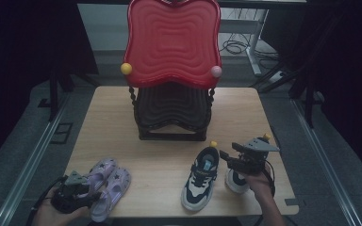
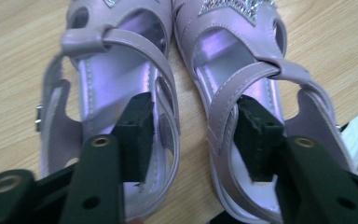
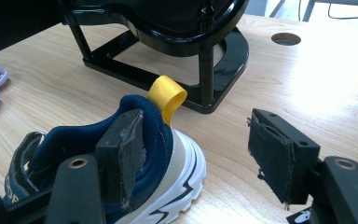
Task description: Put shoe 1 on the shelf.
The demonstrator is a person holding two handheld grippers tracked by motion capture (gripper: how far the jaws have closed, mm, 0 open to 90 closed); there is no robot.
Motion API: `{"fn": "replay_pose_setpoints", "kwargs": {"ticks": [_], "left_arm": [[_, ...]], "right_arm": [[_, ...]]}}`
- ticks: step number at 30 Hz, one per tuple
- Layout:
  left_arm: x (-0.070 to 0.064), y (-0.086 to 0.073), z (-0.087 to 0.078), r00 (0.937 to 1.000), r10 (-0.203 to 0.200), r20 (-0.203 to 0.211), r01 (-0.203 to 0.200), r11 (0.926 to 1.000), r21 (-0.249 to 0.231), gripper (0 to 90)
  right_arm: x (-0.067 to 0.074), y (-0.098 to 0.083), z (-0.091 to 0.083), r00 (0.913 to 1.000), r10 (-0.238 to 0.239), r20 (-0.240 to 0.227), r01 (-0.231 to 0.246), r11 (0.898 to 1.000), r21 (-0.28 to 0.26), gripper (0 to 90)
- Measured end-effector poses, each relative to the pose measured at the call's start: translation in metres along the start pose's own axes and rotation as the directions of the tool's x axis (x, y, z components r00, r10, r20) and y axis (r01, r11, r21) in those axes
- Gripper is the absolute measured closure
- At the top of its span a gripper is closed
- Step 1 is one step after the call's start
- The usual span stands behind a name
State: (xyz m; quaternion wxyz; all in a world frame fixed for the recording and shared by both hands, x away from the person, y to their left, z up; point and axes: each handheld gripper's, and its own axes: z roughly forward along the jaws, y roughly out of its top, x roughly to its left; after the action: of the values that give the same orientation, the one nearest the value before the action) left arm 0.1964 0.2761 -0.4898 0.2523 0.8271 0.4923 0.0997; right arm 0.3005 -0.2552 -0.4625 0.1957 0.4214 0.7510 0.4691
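The left tongs (image 2: 193,140) stand spread at the bottom of the left gripper view, one jaw inside each of the two purple sandals (image 2: 177,93), straddling their touching inner sides without pressing them. In the high view the sandals lie at the lower left of the desk (image 1: 122,122). The right tongs (image 3: 198,154) are also spread at lower right, one jaw inside the heel of the navy-and-white sneaker (image 3: 168,154), the other outside it.

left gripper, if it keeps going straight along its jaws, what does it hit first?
Most likely the pair of purple sandals. The left gripper is open, one jaw over each sandal's heel end, with the two inner edges between them. Whether the pads already touch is unclear. The wooden table lies beneath.
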Motion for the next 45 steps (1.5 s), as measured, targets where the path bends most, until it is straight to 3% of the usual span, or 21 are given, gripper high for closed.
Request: {"fn": "replay_pose_setpoints", "kwargs": {"ticks": [11, 15, 21, 25, 35, 45], "left_arm": [[-0.001, 0.001, 0.001, 0.9998, 0.019, -0.001, -0.019, 0.9994, 0.029, 76.7], [0.002, 0.001, 0.001, 1.0, 0.008, 0.0, -0.008, 0.9998, 0.02, 79.9], [0.008, 0.001, -0.001, 0.9993, -0.023, 0.028, 0.024, 0.9994, -0.025, 81.8], [0.01, 0.003, -0.005, 0.9992, -0.032, 0.025, 0.034, 0.9981, -0.051, 82.2], [0.013, 0.012, -0.009, 0.998, -0.05, 0.04, 0.055, 0.9896, -0.133, 82.5], [0.003, 0.036, -0.01, 0.9961, -0.03, 0.083, 0.049, 0.9701, -0.238, 82.4]], "right_arm": [[0.001, -0.001, 0.0, 1.0, 0.002, 0.001, -0.002, 1.0, 0.004, 34.6], [0.001, 0.0, 0.0, 1.0, -0.001, 0.001, 0.001, 1.0, 0.001, 34.6], [0.001, -0.001, 0.001, 1.0, 0.001, 0.0, -0.001, 1.0, 0.004, 34.6], [0.0, -0.001, 0.001, 1.0, 0.001, 0.0, -0.001, 1.0, 0.004, 34.6], [0.0, -0.001, 0.001, 1.0, 0.003, 0.001, -0.003, 1.0, 0.003, 34.6], [0.001, 0.0, 0.001, 1.0, 0.002, -0.001, -0.002, 1.0, 0.003, 34.6]]}}
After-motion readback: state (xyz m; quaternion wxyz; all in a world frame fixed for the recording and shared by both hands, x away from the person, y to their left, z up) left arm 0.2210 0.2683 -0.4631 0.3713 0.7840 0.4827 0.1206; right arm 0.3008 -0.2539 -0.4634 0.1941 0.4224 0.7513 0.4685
